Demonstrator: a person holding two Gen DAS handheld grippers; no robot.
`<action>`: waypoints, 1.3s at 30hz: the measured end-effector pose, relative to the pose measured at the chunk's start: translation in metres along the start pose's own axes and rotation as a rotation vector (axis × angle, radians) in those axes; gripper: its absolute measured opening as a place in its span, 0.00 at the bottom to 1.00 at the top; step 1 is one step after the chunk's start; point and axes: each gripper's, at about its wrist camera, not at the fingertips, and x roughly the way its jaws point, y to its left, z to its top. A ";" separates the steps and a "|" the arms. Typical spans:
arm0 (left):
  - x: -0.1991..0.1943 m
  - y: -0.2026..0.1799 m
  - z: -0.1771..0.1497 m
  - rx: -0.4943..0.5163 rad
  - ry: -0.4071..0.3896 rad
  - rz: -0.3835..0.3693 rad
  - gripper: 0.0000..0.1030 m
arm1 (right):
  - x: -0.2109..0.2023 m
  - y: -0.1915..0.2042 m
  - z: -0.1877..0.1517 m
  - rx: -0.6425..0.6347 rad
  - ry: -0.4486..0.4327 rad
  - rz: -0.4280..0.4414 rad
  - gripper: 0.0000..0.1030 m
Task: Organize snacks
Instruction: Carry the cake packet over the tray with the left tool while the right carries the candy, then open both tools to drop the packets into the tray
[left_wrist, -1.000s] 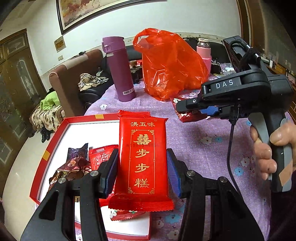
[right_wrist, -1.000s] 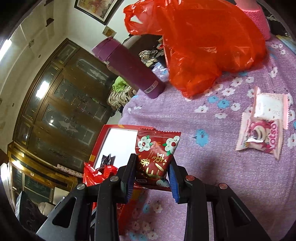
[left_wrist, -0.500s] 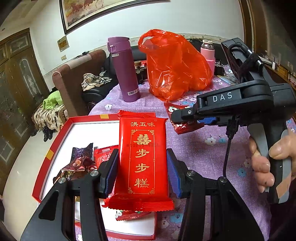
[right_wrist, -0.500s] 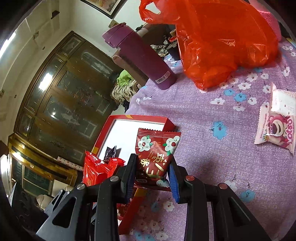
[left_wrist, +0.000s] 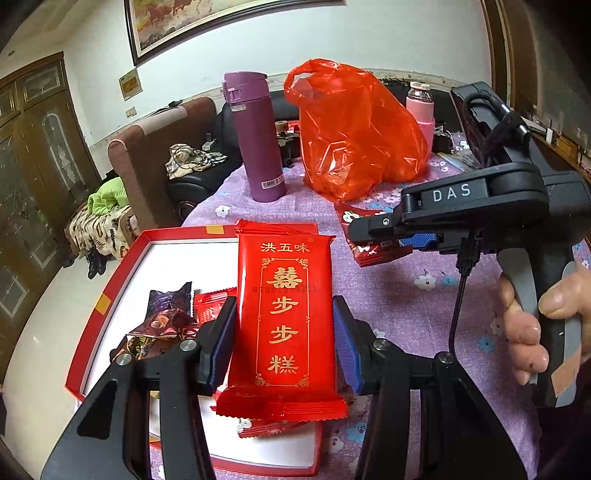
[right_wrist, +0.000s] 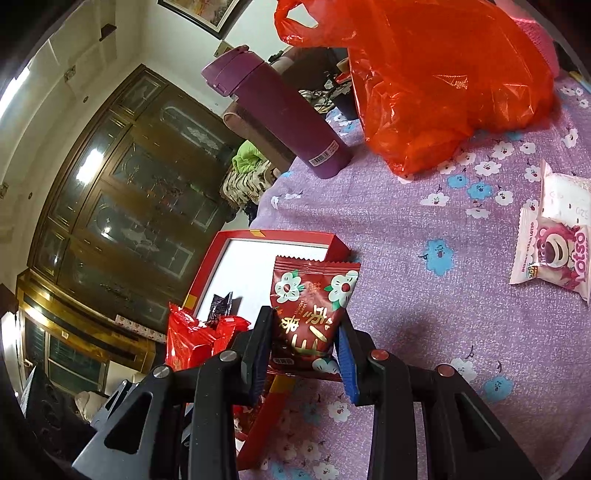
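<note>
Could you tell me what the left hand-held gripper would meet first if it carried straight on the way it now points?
Most likely the white floor of the red tray. The left hand-held gripper, shut on the long red packet, tilts down over it; that packet's far end would probably land first. Depth is unclear.

Black grippers — blue-padded fingers (left_wrist: 345, 341), silver screws, white "DAS" lettering, black cable.

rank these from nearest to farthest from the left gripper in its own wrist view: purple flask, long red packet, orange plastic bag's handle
1. long red packet, clamped in the left gripper.
2. purple flask, upright on the table, ahead and slightly left.
3. orange plastic bag's handle, behind the flask, right of it.
</note>
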 end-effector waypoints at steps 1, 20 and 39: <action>0.000 0.002 0.000 -0.003 -0.001 0.002 0.46 | 0.000 0.001 -0.001 0.001 -0.003 0.005 0.32; -0.005 0.051 0.004 -0.078 0.011 0.134 0.47 | 0.032 0.028 -0.019 0.044 0.066 0.170 0.31; 0.024 0.078 -0.021 -0.099 0.178 0.262 0.47 | 0.088 0.077 -0.062 -0.086 0.234 0.169 0.33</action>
